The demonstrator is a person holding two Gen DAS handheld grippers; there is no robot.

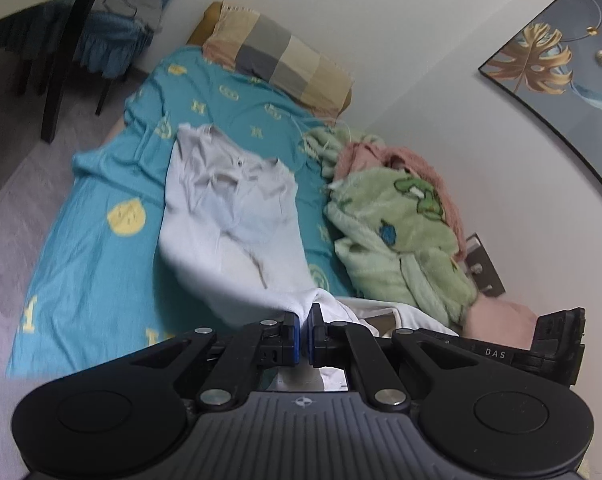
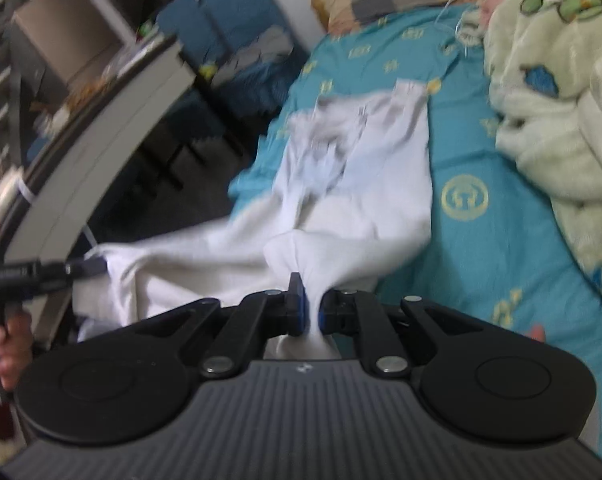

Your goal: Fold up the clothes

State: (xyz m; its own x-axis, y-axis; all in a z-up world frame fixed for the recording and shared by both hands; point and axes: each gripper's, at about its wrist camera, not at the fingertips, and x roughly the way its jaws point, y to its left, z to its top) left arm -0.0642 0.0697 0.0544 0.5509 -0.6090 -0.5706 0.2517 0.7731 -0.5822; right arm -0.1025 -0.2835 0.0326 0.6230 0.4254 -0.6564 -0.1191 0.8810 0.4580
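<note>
Barely begun: both jaws clamped on white garment (image 1: 229, 216), lifted off teal sheet (image 1: 81, 272), unfolded, every fold left.

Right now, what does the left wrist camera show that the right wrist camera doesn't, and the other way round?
Only the left wrist view shows the framed picture of a gold leaf on the wall.

Only the right wrist view shows the desk with its clutter and a hand at the left edge.

Both show the white shirt pinched in closed fingers and stretched over the teal sheet, with the green blanket and checked pillow beyond.
</note>
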